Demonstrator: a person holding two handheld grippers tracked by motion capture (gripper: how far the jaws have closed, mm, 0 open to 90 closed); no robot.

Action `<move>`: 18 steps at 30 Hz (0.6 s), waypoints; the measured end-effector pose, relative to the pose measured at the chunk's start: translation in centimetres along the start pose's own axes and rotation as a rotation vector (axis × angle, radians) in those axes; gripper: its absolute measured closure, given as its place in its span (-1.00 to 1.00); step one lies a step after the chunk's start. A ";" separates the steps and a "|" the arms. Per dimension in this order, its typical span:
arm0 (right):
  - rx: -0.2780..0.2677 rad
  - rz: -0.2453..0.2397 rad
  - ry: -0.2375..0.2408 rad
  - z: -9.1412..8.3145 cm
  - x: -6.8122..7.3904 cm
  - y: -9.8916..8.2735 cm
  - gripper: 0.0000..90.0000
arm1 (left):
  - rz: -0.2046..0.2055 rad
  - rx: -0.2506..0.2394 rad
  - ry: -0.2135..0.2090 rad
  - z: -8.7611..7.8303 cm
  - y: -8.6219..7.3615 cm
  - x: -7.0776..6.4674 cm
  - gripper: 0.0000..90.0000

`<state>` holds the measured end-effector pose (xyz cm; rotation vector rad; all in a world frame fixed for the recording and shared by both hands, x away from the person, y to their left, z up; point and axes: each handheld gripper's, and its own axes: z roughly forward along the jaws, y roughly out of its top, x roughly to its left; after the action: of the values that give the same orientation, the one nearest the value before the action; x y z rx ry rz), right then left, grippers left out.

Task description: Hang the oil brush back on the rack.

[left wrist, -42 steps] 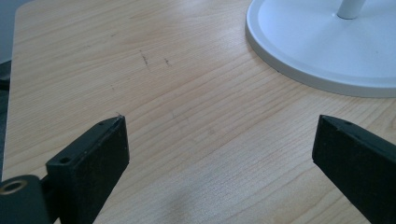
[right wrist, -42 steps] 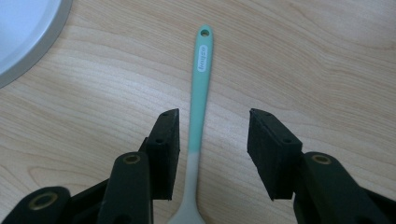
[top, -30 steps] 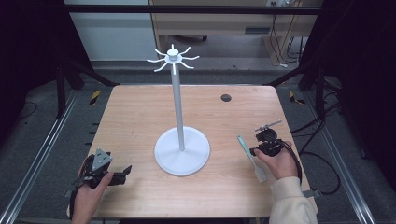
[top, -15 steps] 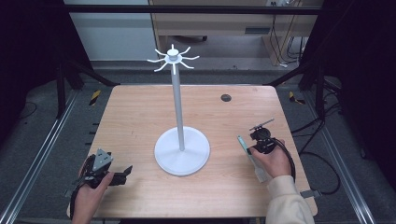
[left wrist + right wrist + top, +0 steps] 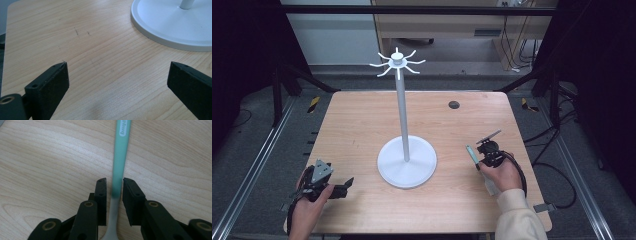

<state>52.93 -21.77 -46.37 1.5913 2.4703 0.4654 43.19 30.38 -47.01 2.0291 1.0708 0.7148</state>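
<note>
Compared with a second ago, my right gripper [image 5: 487, 148] has slid a bit toward the stand and turned onto the spoon handle, while my left one hasn't budged, so I'd say the pickup is just starting.

High view first: the white stand [image 5: 407, 161] sits mid-table, its pole going up to a ring of hooks at 12 o'clock. The spoon [image 5: 472, 154] lies at about 3 o'clock from the base, near it but not touching, with my right hand [image 5: 501, 174] right over it. My left gripper [image 5: 343, 183] rests at roughly 8 o'clock from the base, near the front edge of the wooden table [image 5: 362, 120].

Left gripper view: jaws spread wide, nothing between them, just wood grain, and the stand's base [image 5: 172, 27] off at 1 o'clock.

Right gripper view: the mint-green handle [image 5: 120, 155] runs straight out to 12 o'clock between the jaws. They're nearly closed around it, but there's a sliver of gap on each side, so I can't tell if they're actually gripping yet
</note>
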 end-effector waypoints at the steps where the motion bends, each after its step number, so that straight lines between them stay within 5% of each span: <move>1: 0.000 0.000 0.000 0.0 0.0 0.0 0.68 | 0.001 0.000 -0.001 0.0 0.0 0.0 -0.92; 18: 0.040 0.016 -0.014 0.5 0.1 -0.1 0.78 | 0.004 -0.002 -0.002 0.0 0.0 0.0 -0.92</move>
<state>53.00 -21.64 -46.83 1.6245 2.4736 0.4081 43.22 30.34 -47.01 2.0307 1.0646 0.7154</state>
